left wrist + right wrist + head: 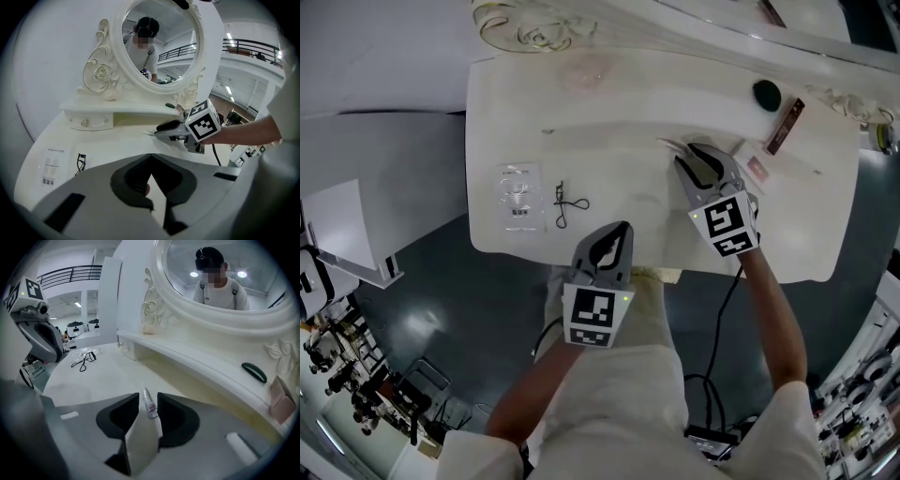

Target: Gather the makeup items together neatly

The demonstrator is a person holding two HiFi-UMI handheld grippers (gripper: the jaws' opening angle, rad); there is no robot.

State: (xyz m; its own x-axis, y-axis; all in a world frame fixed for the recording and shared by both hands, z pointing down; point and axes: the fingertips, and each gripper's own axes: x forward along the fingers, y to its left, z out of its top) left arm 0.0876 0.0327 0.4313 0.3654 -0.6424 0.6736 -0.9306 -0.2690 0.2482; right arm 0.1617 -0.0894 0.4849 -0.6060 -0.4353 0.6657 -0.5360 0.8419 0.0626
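- While your right tongs stand a little apart, wider than the glue tube lying between their tips, nothing is pinched. The tube rests on the dressing table, right of the middle.
- Your tongs point down along the tube's length, so a squeeze would take it across its narrow body. That looks like the reason for this angle.
- Your left tongs are closed on nothing and hang over the front edge near the middle, probably parked clear of the right hand's work.
- Toward the left edge, the eyelash curler and the clear packet lie just beside each other, a natural gathering spot. The tube is well apart from them.
- Near the back right corner sit a dark oval piece, a brown stick and a pink box, each lying separately. Judged from this spread, most of the gathering is not yet done.
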